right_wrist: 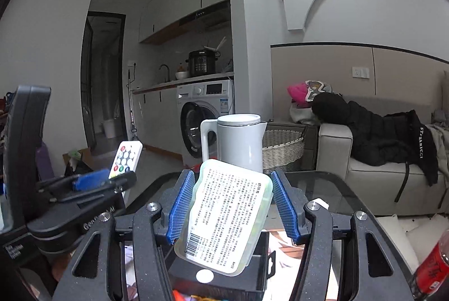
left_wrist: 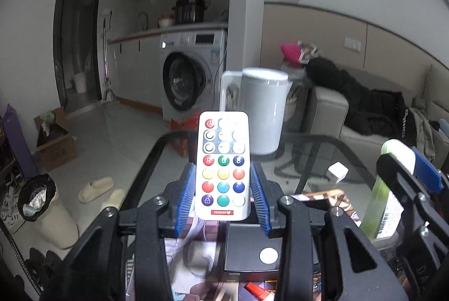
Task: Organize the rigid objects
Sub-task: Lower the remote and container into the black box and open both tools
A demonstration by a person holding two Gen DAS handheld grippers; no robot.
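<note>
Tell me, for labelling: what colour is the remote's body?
White, seen best in the left wrist view, on the remote.

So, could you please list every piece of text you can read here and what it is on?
"R", "G", "B": round buttons on the remote.
"ST. RARICCI", first letters uncertain: black jacket on the sofa.
Dense print and a barcode on the clear plastic case: too small to read.

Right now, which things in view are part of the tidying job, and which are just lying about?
Job: white remote with coloured buttons in left gripper; pale green plastic case in right gripper.

Lying about: white kettle, small white cube, red-labelled bottle, beige slippers.
</note>
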